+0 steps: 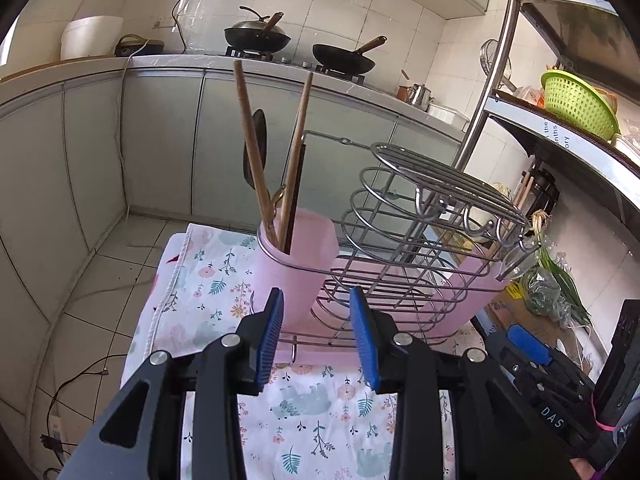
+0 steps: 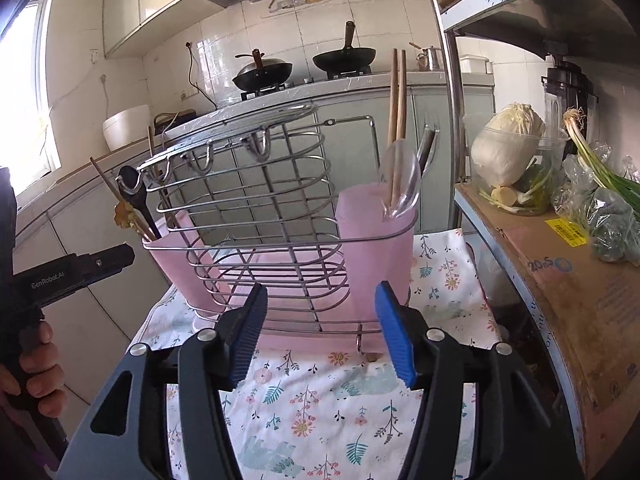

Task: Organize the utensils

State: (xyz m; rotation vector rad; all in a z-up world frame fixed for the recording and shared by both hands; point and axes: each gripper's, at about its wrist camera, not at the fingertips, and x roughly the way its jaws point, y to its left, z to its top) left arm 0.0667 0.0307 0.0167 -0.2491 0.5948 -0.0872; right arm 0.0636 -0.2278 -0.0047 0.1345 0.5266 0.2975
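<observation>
A wire utensil rack (image 1: 404,248) (image 2: 256,208) stands on a floral cloth, with a pink cup at each end. The left pink cup (image 1: 298,268) (image 2: 176,268) holds wooden chopsticks (image 1: 250,152), a black spoon (image 1: 254,148) (image 2: 134,192) and a dark utensil. The right pink cup (image 2: 376,248) (image 1: 476,292) holds two wooden chopsticks (image 2: 397,120), a clear plastic spoon (image 2: 402,180) and a metal utensil (image 2: 427,148). My left gripper (image 1: 318,336) is open and empty, just before the left cup. My right gripper (image 2: 322,336) is open and empty, before the rack's front.
The floral cloth (image 1: 316,412) (image 2: 316,400) covers a small table. A metal shelf (image 2: 560,264) at the right holds a cabbage (image 2: 508,148), greens and a green basket (image 1: 576,104). Two woks (image 1: 256,36) sit on the far counter stove. Tiled floor lies at the left.
</observation>
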